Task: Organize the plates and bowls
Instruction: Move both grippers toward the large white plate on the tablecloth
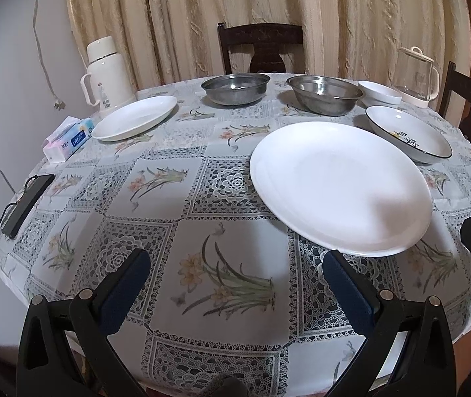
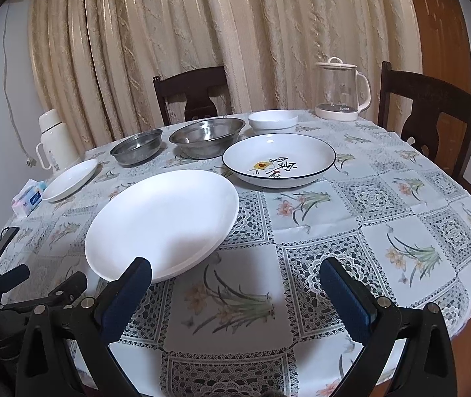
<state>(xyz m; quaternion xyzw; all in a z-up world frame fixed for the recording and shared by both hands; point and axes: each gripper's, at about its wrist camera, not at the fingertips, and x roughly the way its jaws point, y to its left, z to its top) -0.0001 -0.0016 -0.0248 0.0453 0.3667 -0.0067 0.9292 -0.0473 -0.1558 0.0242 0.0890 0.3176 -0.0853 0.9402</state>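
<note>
Both grippers, left [image 1: 237, 266] and right [image 2: 235, 274], gape wide and empty above the table [image 2: 400, 178]; a big plate [image 2: 162, 221] lies just ahead.

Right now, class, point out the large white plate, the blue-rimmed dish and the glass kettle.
large white plate [image 2: 162, 221], right wrist view, bare centre.
blue-rimmed dish [image 2: 278, 160], right wrist view, painted inner base.
glass kettle [image 2: 338, 89], right wrist view, clear body.

Left gripper [image 1: 237, 278]: jaws spread wide, empty, held low above the tabletop [image 1: 202, 198] near edge. Right gripper [image 2: 235, 279]: likewise spread, empty, just beside it over the same edge.
</note>
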